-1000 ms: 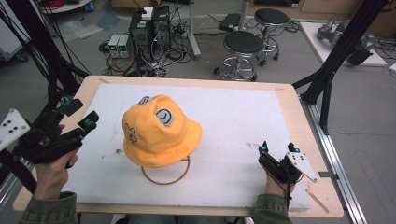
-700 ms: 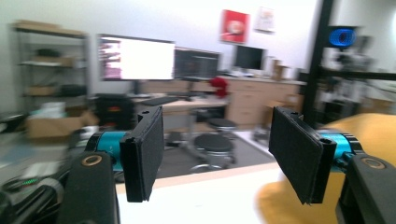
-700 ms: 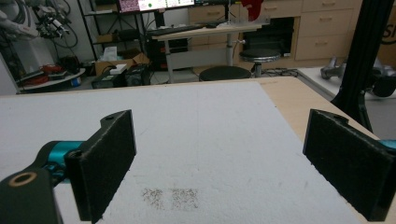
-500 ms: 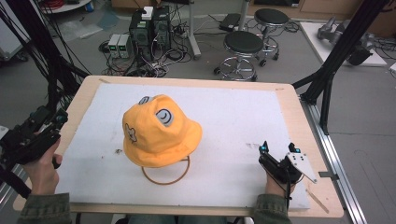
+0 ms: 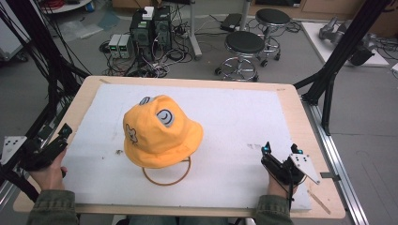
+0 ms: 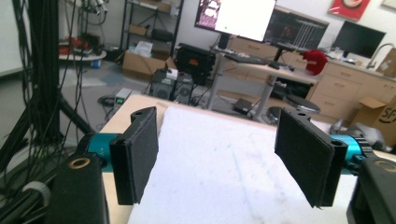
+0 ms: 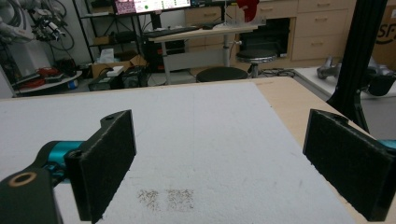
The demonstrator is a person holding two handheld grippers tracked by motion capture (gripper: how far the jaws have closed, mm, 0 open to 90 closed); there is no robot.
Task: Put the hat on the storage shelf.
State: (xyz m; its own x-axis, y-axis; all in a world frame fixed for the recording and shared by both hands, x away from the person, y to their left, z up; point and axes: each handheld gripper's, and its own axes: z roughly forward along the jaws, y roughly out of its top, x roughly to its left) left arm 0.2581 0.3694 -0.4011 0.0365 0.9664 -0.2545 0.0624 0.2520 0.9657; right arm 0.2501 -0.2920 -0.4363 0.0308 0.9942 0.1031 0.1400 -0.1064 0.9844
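Hat (image 5: pixel 162 131), orange, mid-mat on wire ring stand (image 5: pixel 167 172); untouched; left gripper (image 5: pixel 51 147) has drawn back to table's left edge, jaws apart; right gripper (image 5: pixel 280 161) unmoved, jaws apart; no grasp begun.

The left hand-held gripper (image 5: pixel 65 132) is drawing back from the orange hat (image 5: pixel 159 132), moving out toward the left edge of the surface (image 5: pixel 89 93) and down toward the near corner. It is now sitting at that edge, well apart from the hat, its jaws spread wide over the white mat (image 6: pixel 224 163). The person's left hand (image 5: pixel 47 171) is pulling back with it.
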